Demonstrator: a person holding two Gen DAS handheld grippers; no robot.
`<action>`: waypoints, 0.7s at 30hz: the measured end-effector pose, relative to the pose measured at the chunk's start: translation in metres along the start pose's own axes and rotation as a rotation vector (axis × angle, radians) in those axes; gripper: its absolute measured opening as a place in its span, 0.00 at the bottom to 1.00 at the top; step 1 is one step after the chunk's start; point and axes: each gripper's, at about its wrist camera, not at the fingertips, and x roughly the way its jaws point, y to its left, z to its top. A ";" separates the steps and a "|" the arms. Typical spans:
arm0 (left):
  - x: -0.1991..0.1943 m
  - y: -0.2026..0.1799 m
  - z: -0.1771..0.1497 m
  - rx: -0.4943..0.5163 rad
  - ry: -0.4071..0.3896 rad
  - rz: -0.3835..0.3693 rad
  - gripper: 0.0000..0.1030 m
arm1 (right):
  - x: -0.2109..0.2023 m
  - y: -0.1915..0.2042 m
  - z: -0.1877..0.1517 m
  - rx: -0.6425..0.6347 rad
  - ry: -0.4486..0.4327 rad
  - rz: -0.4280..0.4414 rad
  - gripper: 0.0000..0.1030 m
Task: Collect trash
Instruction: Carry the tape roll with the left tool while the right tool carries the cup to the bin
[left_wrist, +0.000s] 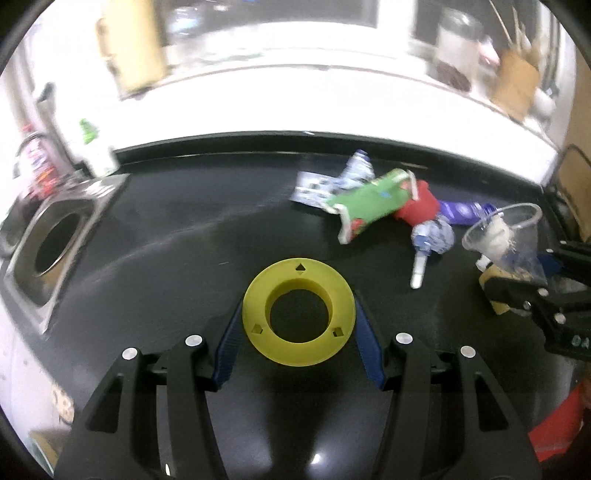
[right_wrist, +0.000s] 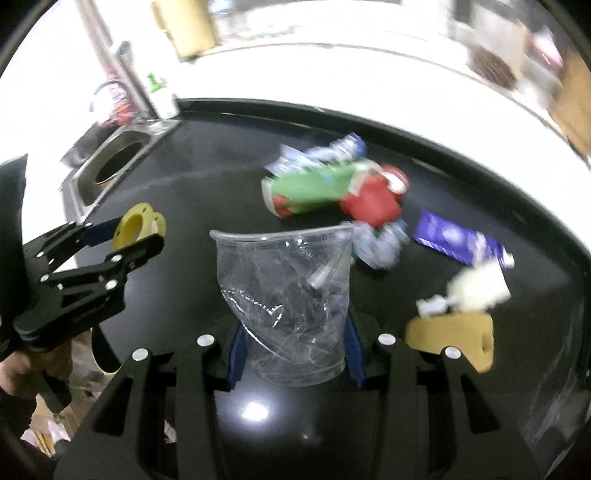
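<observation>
Both grippers are loaded: my left gripper (left_wrist: 299, 317) is clamped across a yellow plastic ring (left_wrist: 299, 314), blue pads pressing its outer edge from either side, and my right gripper (right_wrist: 291, 332) squeezes the base of a crumpled clear cup (right_wrist: 284, 295). Each piece hangs above the black countertop (left_wrist: 184, 229), not resting on it.

I judge the step in hand to be carrying these two to the round disposal hole (left_wrist: 55, 243) in the steel plate at the counter's left end. The cup is thin and already buckled, so I want an even squeeze and its mouth kept upward; the ring is rigid and should ride flat.

More trash waits on the counter: a green carton (left_wrist: 369, 203) lying against something red (left_wrist: 421, 206), crumpled blue-and-white wrappers (left_wrist: 332, 184), a purple wrapper (right_wrist: 454, 240), a tan sponge-like block (right_wrist: 450, 339) and a small white piece (right_wrist: 476, 288). Only one hole serves both hands, so the grippers could crowd each other there; left should go first.
</observation>
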 end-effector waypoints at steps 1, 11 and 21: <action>-0.011 0.011 -0.004 -0.022 -0.005 0.020 0.53 | -0.002 0.010 0.005 -0.021 -0.006 0.015 0.42; -0.105 0.126 -0.071 -0.307 -0.008 0.229 0.53 | -0.006 0.151 0.040 -0.273 -0.026 0.199 0.42; -0.180 0.222 -0.173 -0.578 0.026 0.464 0.53 | 0.010 0.324 0.027 -0.565 0.030 0.407 0.42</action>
